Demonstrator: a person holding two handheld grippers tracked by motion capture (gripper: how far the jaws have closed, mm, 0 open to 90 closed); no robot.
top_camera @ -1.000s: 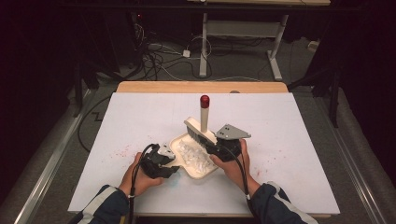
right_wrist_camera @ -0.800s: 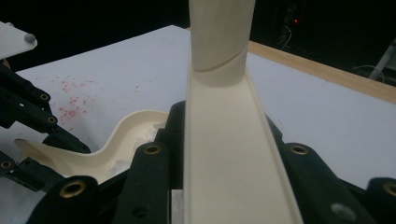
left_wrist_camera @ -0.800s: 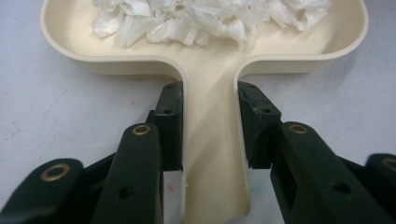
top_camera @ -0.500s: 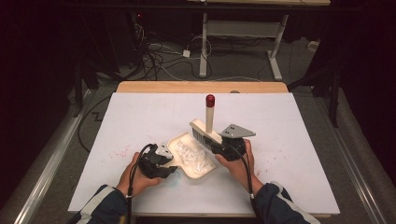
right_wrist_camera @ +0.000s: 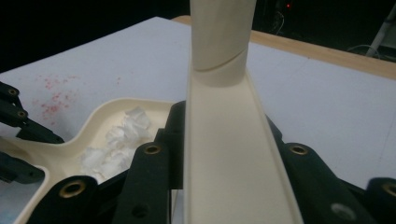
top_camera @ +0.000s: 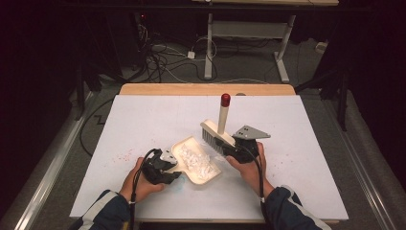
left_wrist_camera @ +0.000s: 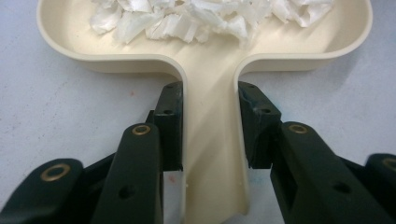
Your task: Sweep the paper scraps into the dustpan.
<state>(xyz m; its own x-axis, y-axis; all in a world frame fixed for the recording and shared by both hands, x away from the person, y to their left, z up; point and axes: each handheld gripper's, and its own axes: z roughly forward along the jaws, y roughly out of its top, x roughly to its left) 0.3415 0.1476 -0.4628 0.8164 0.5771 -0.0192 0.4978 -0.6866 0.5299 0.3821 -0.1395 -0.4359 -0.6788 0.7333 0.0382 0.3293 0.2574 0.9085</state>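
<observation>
— The left gripper (left_wrist_camera: pixel 210 135) is clenched on the handle of the cream dustpan (left_wrist_camera: pixel 210 70); in the left gripper view its two black jaws press against either side of that narrow handle. The right gripper (right_wrist_camera: pixel 224 154) is clamped on the brush (right_wrist_camera: pixel 229 140), both jaws hugging the long cream back of it.

— Where does the dustpan sit?

— Flat on the white table (top_camera: pixel 143 120), near the front edge and a little left of centre in the high view. Its handle points toward the person's left hand (top_camera: pixel 139 179) and its wide end toward the middle of the table.

— What's in it?

— A heap of white paper scraps (left_wrist_camera: pixel 205 18), torn and crumpled, piled in the wide part of the pan. In the right gripper view the same scraps (right_wrist_camera: pixel 119 140) lie just left of the brush.

— And the brush?

— Held just beside the right rim of the dustpan (top_camera: pixel 196 160), bristles down. In the high view the brush (top_camera: pixel 218 132) has its round handle rising nearly upright, ending in a red tip (top_camera: pixel 225 99). The right hand (top_camera: pixel 249 165) grips the tool below it.

— Anything else on the table?

— Small red specks (top_camera: pixel 122 155) are scattered on the white surface to the left of the dustpan, apart from it.
</observation>
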